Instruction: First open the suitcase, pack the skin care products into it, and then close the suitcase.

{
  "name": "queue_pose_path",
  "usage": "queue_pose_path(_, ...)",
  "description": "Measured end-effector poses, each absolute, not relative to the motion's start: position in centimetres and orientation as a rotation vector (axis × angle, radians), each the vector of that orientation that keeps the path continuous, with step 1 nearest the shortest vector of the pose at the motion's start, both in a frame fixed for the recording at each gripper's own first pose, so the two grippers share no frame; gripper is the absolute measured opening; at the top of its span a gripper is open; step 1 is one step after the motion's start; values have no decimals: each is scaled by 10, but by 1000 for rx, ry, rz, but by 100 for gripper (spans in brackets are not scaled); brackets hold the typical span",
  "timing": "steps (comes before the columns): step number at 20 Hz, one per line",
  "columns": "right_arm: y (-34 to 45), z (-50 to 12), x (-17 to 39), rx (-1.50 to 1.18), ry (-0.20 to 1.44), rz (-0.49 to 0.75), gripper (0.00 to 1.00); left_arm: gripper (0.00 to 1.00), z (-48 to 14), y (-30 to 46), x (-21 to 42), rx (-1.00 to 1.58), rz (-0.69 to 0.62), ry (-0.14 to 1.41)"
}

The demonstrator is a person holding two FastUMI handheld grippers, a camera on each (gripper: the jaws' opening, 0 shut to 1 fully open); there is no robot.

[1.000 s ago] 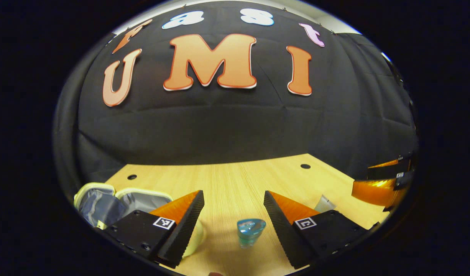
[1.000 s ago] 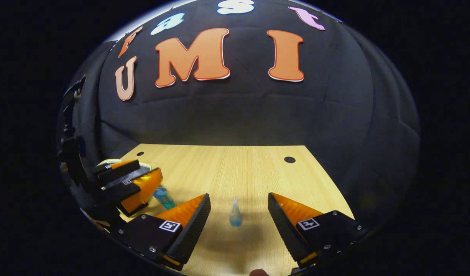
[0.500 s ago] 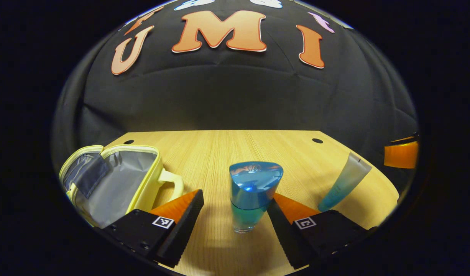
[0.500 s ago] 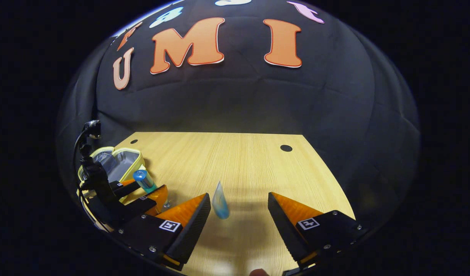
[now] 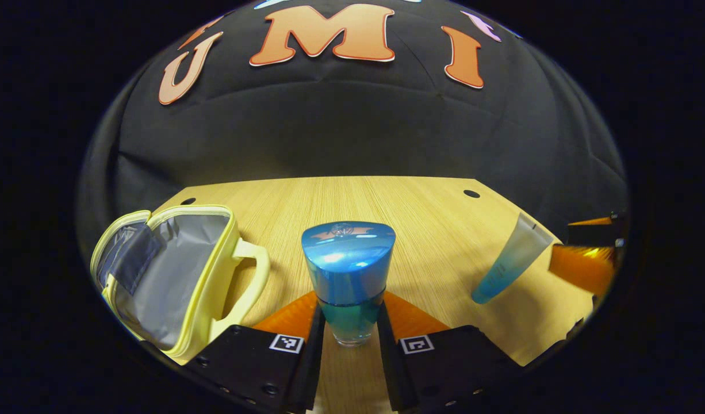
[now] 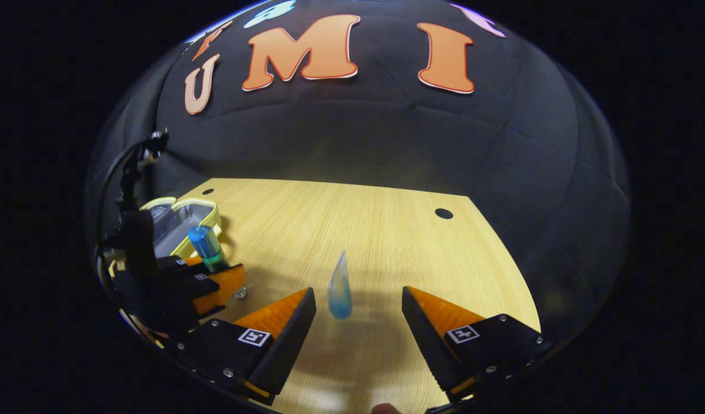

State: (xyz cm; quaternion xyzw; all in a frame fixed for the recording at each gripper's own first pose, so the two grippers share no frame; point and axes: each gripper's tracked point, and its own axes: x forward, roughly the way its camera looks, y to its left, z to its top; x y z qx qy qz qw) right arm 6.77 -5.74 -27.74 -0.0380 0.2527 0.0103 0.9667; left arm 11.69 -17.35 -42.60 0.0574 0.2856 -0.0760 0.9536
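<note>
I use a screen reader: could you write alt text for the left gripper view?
The left tool is closed on a blue-capped bottle standing on a wooden table. An open yellow case with a grey lining lies to its left, and a clear-and-blue tube lies to its right.

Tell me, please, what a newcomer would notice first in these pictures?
The blue-capped bottle of teal liquid stands centre front, clamped between the left gripper's fingers. Left of it lies the open pale-yellow zip case with grey lining. The right gripper hangs open around a translucent blue tube.
</note>
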Motion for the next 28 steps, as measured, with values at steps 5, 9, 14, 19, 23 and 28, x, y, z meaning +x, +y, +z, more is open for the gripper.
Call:
queue_pose_path(5, -43, -306, 77, -44, 568, 47, 96, 46, -367, -170, 82, 57, -192, 652)
queue_pose_path(9, -42, -330, 89, -60, 621, 46, 95, 47, -313, -149, 70, 60, -207, 631)
queue_pose_path(14, -45, -356, 104, -35, 689, 35, 76, 46, -293, -122, 71, 61, -179, 620)
queue_pose_path(19, -44, -366, 110, -92, 711, 33, 45, 47, -298, -101, 66, 52, -153, 655)
queue_pose_path(23, -34, -337, 100, -58, 729, 24, 35, 47, -294, -86, 67, 31, -178, 656)
queue_pose_path(28, 27, -265, 73, -23, 705, 88, 39, 47, -271, -42, 56, 26, -218, 683)
